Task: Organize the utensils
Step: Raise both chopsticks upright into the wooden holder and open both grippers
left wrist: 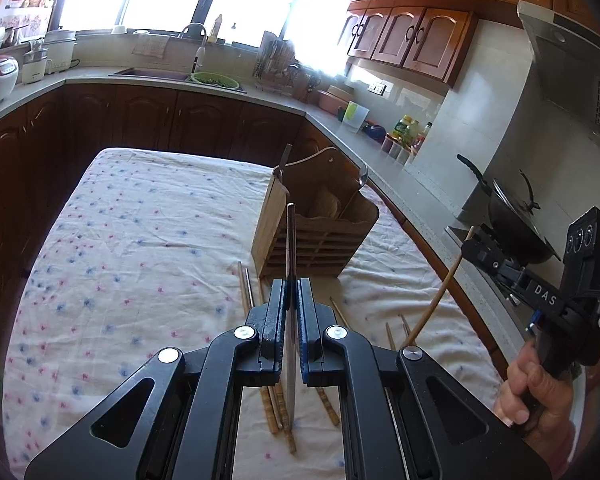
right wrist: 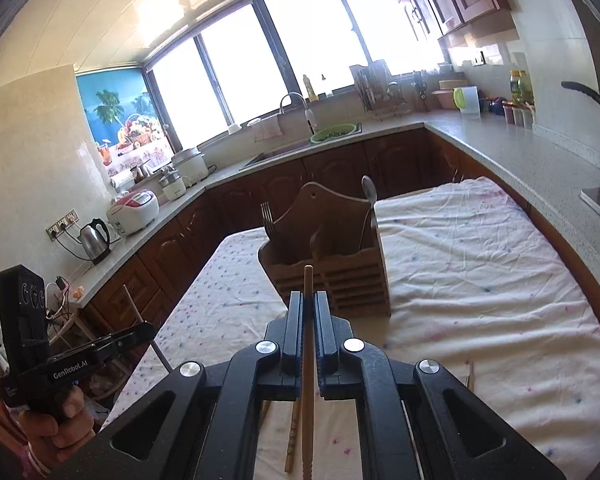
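Note:
A wooden utensil holder [left wrist: 316,236] [right wrist: 332,264] stands on the cloth-covered table, with a fork [right wrist: 266,213] and a spoon [right wrist: 368,194] in it. My left gripper [left wrist: 291,285] is shut on a dark chopstick [left wrist: 291,240] that stands upright just in front of the holder. My right gripper [right wrist: 309,297] is shut on a light wooden chopstick [right wrist: 308,320], raised before the holder. Each gripper shows in the other view: the right one [left wrist: 471,246] with its chopstick [left wrist: 440,292], the left one [right wrist: 148,330]. Several loose chopsticks [left wrist: 246,292] lie on the cloth below.
The table's floral cloth [left wrist: 120,240] spreads left of the holder. A kitchen counter [left wrist: 400,184] runs round the table, with a sink [left wrist: 152,74], a wok [left wrist: 512,220], a kettle [right wrist: 95,240] and a rice cooker [right wrist: 134,210]. A hand [left wrist: 536,384] holds the right gripper's handle.

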`<state>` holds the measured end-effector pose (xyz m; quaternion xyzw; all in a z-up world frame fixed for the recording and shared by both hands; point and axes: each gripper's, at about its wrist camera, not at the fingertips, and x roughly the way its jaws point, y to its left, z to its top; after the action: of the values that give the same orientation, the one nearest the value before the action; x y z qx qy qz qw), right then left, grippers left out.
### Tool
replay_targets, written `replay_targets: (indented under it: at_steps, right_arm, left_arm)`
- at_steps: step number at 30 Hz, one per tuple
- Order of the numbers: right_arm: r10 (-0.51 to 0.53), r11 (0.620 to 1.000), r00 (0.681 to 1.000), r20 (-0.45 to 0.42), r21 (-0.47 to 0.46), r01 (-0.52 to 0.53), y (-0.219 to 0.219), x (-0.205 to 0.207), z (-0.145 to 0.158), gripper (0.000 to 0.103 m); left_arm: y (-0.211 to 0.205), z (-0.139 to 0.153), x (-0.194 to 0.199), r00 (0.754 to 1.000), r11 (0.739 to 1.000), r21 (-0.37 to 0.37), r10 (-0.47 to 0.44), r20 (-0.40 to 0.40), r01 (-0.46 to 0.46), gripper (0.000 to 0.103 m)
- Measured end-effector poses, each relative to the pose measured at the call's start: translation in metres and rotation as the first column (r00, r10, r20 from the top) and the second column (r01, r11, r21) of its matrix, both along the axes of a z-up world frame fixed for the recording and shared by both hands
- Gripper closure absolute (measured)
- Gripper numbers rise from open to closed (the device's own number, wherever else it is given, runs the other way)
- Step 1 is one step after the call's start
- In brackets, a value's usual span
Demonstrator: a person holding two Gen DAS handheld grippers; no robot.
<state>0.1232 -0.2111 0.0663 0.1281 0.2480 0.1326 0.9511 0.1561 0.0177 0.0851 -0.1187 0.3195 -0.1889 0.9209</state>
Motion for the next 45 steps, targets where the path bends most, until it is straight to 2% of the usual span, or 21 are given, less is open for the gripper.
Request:
replay_targets:
  at_steps: [11, 18, 24, 32, 36, 39, 45]
  right_arm:
    - [-0.028, 1.000, 0.997, 0.075, 0.009, 0.027, -0.013, 0.010, 0.026, 0.098]
    - [-0.039, 0.999, 0.992, 0.119, 0.008, 0.039, -0.017, 0.021, 0.043, 0.098]
    - [-0.062, 0.998, 0.979, 0.193, 0.015, 0.060, -0.022, 0.036, 0.071, 0.098]
    - [-0.128, 0.992, 0.952, 0.277, 0.040, 0.122, -0.036, 0.067, 0.106, 0.098]
    - [-0.152, 0.988, 0.948, 0.279, 0.051, 0.143, -0.041, 0.085, 0.109, 0.098]
    - [-0.164, 0.987, 0.950, 0.265, 0.047, 0.157, -0.042, 0.098, 0.100, 0.098]
    - [-0.169, 0.986, 0.963, 0.210, 0.036, 0.165, -0.043, 0.117, 0.071, 0.098]
  left_arm:
    - [-0.001, 0.016, 0.010, 0.999, 1.000, 0.001, 0.008, 0.047, -0.008, 0.098]
    - [-0.006, 0.043, 0.025, 0.993, 1.000, 0.002, 0.012, 0.116, -0.013, 0.098]
    - [-0.017, 0.072, 0.051, 0.980, 0.999, 0.005, 0.033, 0.198, -0.034, 0.098]
    - [-0.026, 0.099, 0.094, 0.954, 0.996, -0.030, 0.091, 0.284, -0.087, 0.098]
    - [-0.032, 0.097, 0.114, 0.939, 0.991, -0.039, 0.135, 0.316, -0.129, 0.098]
    - [-0.036, 0.088, 0.127, 0.936, 0.987, -0.045, 0.158, 0.314, -0.152, 0.098]
    - [-0.041, 0.052, 0.146, 0.952, 0.984, -0.042, 0.179, 0.249, -0.174, 0.098]
